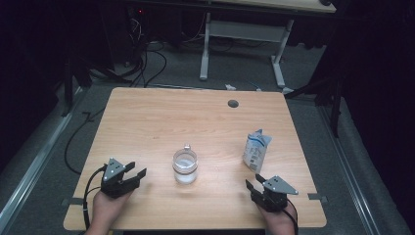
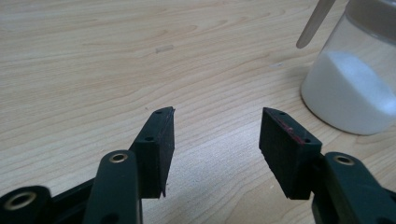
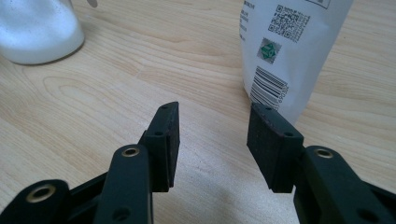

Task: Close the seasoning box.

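One wooden surface (image 1: 147,117) carries two things: one white printed pouch (image 1: 256,151) and one clear glass jar (image 1: 185,166) partly filled with white powder. Taking the jar as landmark, the pouch stands upright well to its right and slightly farther from the person. The left gripper (image 1: 137,173) lies near the jar's left side, the right gripper (image 1: 253,182) to the jar's right, just in front of the pouch; each of the two is held in one hand, jaws spread apart with nothing between them. The high view alone gives the round hole (image 1: 233,104) in the surface beyond the jar. The left gripper view adds a pale stick (image 2: 315,22) rising from the jar. The right gripper view resolves one barcode (image 3: 267,88) and one QR code (image 3: 289,19) on the pouch.
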`<state>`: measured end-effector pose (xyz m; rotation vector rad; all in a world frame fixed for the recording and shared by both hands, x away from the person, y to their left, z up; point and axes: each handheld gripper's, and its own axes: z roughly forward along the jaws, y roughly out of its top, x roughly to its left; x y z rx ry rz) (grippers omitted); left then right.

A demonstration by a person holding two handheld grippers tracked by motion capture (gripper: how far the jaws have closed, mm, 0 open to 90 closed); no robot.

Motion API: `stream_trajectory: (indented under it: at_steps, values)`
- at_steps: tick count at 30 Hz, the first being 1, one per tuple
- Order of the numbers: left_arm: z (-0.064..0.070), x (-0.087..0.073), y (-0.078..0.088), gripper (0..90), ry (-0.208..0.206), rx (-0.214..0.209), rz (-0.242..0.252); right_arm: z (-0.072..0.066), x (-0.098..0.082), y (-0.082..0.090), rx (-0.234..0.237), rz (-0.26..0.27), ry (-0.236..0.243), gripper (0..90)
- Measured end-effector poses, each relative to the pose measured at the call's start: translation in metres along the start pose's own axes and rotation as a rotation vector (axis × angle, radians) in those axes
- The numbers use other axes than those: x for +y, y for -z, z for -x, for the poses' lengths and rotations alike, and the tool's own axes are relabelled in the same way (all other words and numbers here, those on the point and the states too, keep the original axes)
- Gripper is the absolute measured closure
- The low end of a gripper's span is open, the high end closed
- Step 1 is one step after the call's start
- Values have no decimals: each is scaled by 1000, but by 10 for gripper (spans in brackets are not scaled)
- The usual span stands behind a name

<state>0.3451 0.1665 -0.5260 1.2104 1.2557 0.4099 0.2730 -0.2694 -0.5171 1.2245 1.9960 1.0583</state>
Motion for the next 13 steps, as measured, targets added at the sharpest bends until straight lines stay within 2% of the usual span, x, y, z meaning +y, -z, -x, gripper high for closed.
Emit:
stream_trajectory:
  at_steps: [8, 13]
  values:
    - [3, -2, -2, 455, -16, -3, -4, -1, -1, 2, 0, -2, 12, 542]
    - [0, -3, 0, 447, -22, 3, -4, -2, 2, 1, 2, 7, 16, 534]
